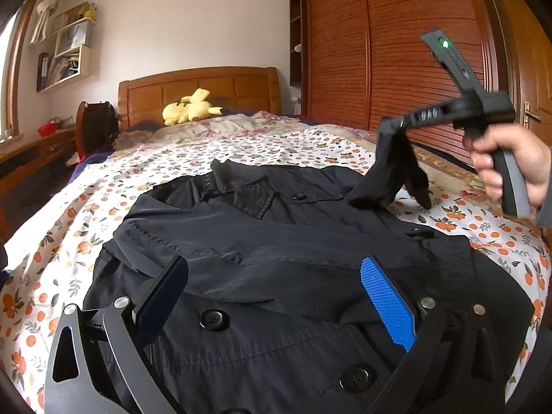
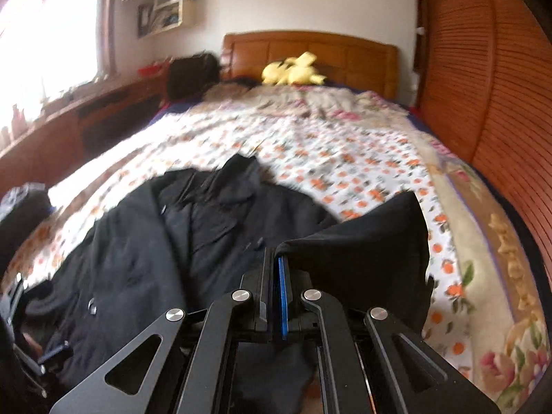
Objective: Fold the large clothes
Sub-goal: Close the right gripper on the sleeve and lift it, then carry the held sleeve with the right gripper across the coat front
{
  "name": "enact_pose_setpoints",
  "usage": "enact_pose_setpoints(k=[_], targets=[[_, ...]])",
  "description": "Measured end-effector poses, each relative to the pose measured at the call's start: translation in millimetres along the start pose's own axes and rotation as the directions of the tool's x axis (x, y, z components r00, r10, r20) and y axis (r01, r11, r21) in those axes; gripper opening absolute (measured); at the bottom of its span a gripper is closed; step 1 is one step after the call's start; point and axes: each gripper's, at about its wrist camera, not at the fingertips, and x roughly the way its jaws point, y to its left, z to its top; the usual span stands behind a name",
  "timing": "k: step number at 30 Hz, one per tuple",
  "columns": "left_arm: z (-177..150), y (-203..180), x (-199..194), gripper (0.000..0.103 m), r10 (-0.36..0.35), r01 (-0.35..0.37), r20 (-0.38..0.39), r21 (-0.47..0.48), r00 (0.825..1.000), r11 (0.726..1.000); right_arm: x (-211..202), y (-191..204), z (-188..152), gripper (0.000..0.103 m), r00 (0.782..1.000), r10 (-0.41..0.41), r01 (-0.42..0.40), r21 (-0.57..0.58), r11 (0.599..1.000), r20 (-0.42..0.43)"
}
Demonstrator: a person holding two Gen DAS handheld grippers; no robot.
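A black buttoned coat [image 1: 269, 241] lies spread on the bed, collar toward the headboard; it also shows in the right wrist view [image 2: 145, 248]. My left gripper [image 1: 272, 276] is open just above the coat's front, its blue pad [image 1: 388, 300] clear of the cloth. My right gripper [image 2: 274, 255] is shut on the coat's right sleeve [image 2: 365, 238] and holds it lifted off the bed. In the left wrist view the right gripper [image 1: 396, 141] hangs at the coat's right edge with the sleeve [image 1: 376, 186] draped from it.
The bed has an orange-print quilt [image 1: 241, 145]. A yellow plush toy [image 1: 189, 107] lies by the wooden headboard [image 1: 200, 86]. A wooden wardrobe [image 1: 396, 51] runs along the right. A desk [image 1: 38, 148] and dark chair [image 1: 96, 127] stand at the left.
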Motion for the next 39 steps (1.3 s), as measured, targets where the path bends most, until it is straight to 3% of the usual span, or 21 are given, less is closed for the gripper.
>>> enact_pose_setpoints(k=[5,11,13,14,17,19,21,25,27,29,39], targets=[[1.4,1.8,-7.0,0.101,-0.012,0.012,-0.001,-0.005,1.000,1.000,16.2,20.5,-20.3,0.003,0.995,0.005,-0.005,0.003,1.000,-0.102],[-0.1,1.0,-16.4,0.101,-0.014,0.014,0.002,0.007,1.000,1.000,25.7,28.0,-39.7,0.019,0.983,-0.017,0.021,0.023,1.000,-0.184],[-0.2,0.7,-18.8,0.101,-0.015,0.015,0.004,0.012,1.000,1.000,22.2,29.5,-43.3,0.036,0.982,-0.020,0.026,0.030,0.999,-0.188],[-0.2,0.7,-20.5,0.101,-0.015,0.015,0.006,0.014,1.000,1.000,17.8,31.0,-45.2,0.039,0.982,-0.022,0.028,0.029,0.999,-0.187],[0.3,2.8,-24.2,0.101,-0.017,0.017,0.012,0.015,1.000,1.000,3.4,35.0,-47.5,0.041,0.984,-0.021,0.024,0.020,1.000,-0.175],[0.5,3.2,-26.3,0.101,-0.017,0.017,0.014,0.015,1.000,1.000,-7.7,34.5,-47.9,0.048,0.986,-0.022,0.025,0.017,1.000,-0.164],[0.8,3.7,-27.8,0.101,-0.018,0.018,0.015,0.013,1.000,1.000,-20.5,30.3,-47.8,0.053,0.989,-0.044,0.045,0.008,0.999,-0.145],[0.6,3.9,-29.4,0.101,-0.017,0.017,0.016,0.016,1.000,1.000,-28.5,14.9,-48.7,0.054,0.984,-0.112,0.113,0.000,0.994,-0.142],[0.4,3.5,-30.0,0.101,-0.017,0.016,0.014,0.018,1.000,1.000,-26.8,2.0,-51.8,0.056,0.975,-0.157,0.159,0.000,0.987,-0.154],[0.8,3.6,-29.6,0.101,-0.017,0.016,0.014,0.019,1.000,1.000,-21.6,-8.2,-55.4,0.067,0.967,-0.194,0.196,-0.002,0.981,-0.166],[0.3,8.7,-31.3,0.101,-0.017,0.017,0.010,0.015,1.000,1.000,34.0,-52.5,-70.6,0.068,0.917,-0.289,0.307,0.024,0.951,-0.276]])
